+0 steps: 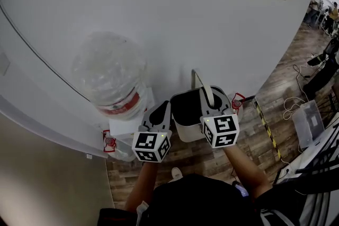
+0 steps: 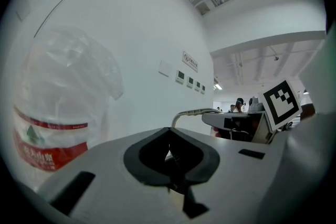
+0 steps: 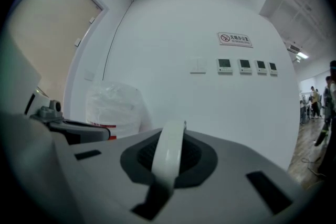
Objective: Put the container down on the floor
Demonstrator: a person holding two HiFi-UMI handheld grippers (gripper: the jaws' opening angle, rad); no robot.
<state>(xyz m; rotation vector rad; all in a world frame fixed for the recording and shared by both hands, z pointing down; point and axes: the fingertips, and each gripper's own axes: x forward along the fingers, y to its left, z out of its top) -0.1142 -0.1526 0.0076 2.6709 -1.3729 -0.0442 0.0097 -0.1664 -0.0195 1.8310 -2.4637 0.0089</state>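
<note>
Container (image 1: 186, 114) was up off the floor (image 1: 212, 159), between the two grippers. Right gripper (image 1: 213, 103) was clamped on its white handle (image 1: 204, 86), with the container just left of it. Left gripper (image 1: 159, 116) sat against the container's left side, jaws together; no view showed whether they pinched the rim. Bottle (image 1: 111, 74) stood ahead-left of the left gripper.

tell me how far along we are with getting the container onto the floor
Done: the container is picked up. In hand: the right gripper has its jaws shut on the white handle, and the left gripper seems to pinch the rim. Left: it hangs above the wooden floor, so lowering it, setting it down and letting go all remain.
</note>
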